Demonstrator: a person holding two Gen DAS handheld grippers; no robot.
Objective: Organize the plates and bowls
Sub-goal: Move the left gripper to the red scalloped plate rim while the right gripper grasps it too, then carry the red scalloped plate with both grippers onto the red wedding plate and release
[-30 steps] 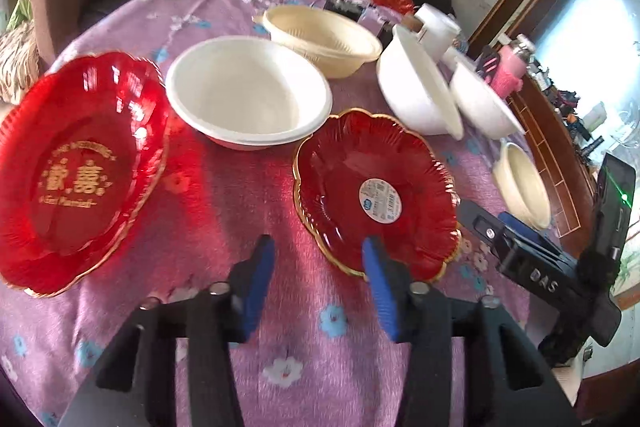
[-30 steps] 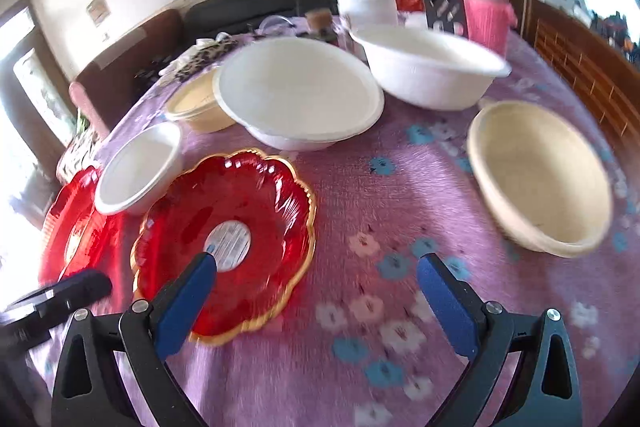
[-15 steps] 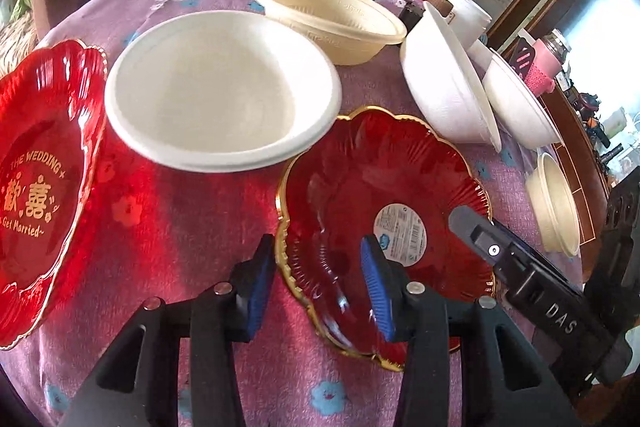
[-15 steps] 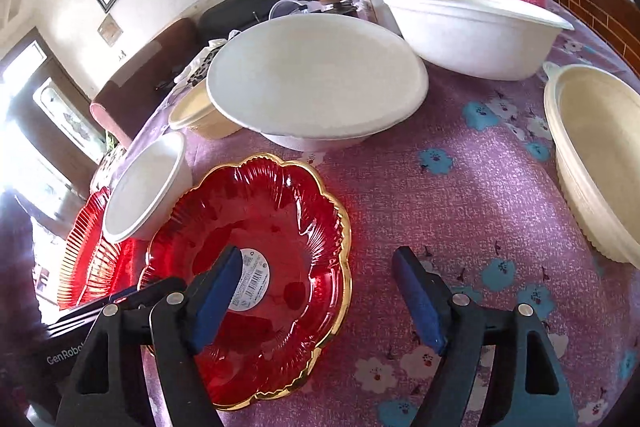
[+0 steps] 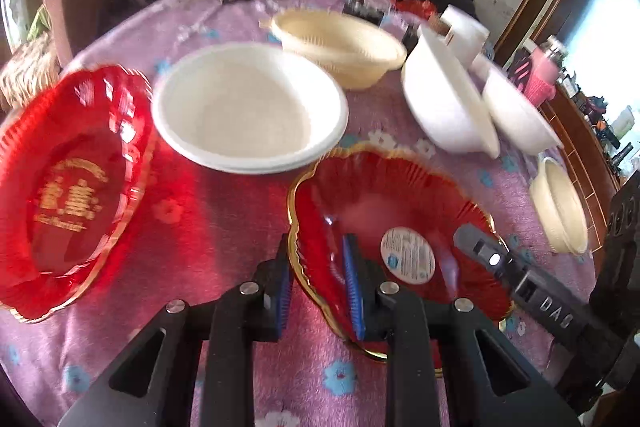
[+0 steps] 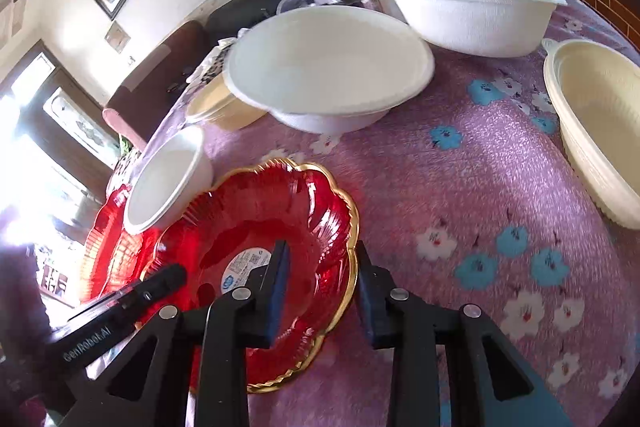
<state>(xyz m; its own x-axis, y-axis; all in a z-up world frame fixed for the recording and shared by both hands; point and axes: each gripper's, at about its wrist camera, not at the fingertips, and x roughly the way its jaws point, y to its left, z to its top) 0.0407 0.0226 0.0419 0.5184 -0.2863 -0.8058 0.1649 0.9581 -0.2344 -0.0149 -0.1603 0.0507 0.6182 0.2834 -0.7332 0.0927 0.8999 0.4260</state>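
Both grippers' jaws straddle opposite rims of red plate (image 5: 400,211); left gripper (image 5: 318,279); right gripper (image 6: 322,287).

Colours and patterns on the table

Tablecloth (image 6: 460,187): purple, blue and white flowers. Small plate (image 5: 384,203): ribbed red, gold rim, white label. Large plate (image 5: 68,187): red, gold lettering. Bowls: white (image 5: 248,107), cream (image 5: 340,47). Gripper pads (image 5: 352,287): blue.

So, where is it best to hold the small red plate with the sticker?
Probably by the gold scalloped rim of the red plate, one finger inside and one outside, from opposite sides: the rim flares up off the cloth, and both grippers, left and right, already straddle it.
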